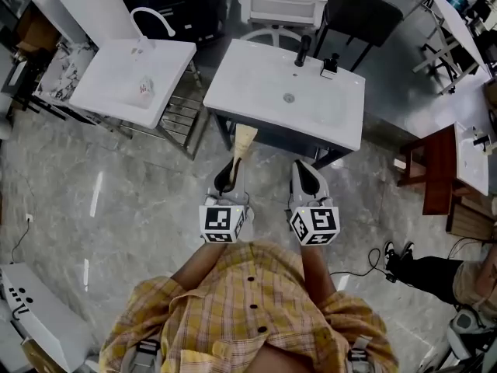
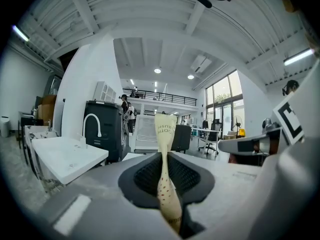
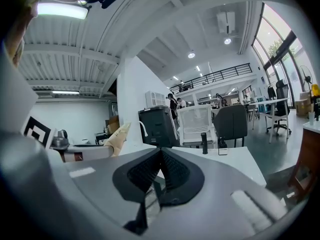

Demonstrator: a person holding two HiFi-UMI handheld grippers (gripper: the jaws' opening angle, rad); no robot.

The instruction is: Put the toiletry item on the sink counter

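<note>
Toothbrush packet [image 1: 244,141] in left gripper [image 1: 231,169], white sink counter [image 1: 248,84] ahead, marble floor [image 1: 116,200]

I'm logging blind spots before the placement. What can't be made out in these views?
Contents of the toiletry packet: left gripper view, cream wrapping hides them.
Its lower end: same view, buried in the left gripper.
The small object beside the faucet on the sink counter: head view, too small to identify.

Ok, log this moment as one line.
left gripper: shut on toothbrush packet | right gripper: shut, empty | sink counter: ahead, packet not yet on it
</note>
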